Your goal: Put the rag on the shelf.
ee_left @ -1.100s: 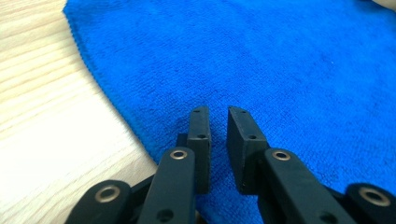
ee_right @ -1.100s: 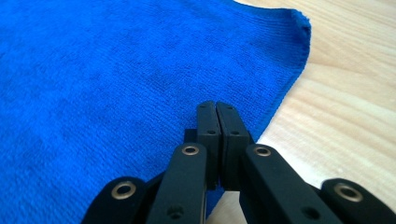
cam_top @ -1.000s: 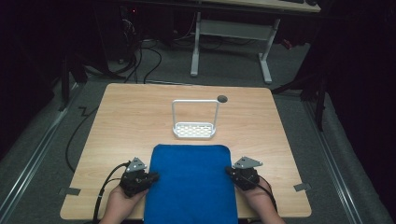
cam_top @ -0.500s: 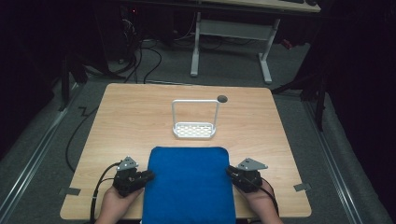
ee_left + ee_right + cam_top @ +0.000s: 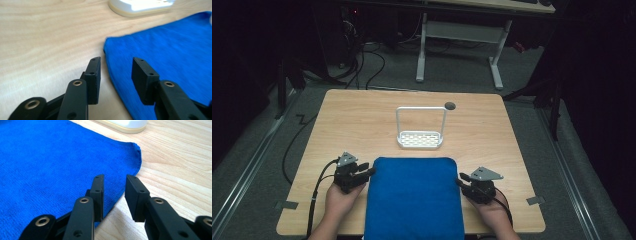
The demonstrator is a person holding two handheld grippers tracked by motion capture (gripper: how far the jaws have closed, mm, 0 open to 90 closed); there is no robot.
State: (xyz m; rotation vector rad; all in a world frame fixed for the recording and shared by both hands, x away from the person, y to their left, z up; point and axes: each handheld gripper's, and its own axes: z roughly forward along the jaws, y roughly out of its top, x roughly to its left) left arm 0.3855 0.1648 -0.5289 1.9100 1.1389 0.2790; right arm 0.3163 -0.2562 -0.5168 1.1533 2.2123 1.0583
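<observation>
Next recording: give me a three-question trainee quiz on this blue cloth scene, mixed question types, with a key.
1. True or false: the blue cloth lies flat on the table between the left gripper and the right gripper.
2. What stands just beyond the cloth's far edge?
A. a white rack with a tall wire handle
B. a red bowl
C. a stack of plates
3. In the two gripper views, is the cloth clamped by either gripper?

Key
1. True.
2. A: the white rack.
3. No. The jaws of both have just been opening; each pair stands apart over a side edge of the cloth, pads not pressing on it.
</observation>
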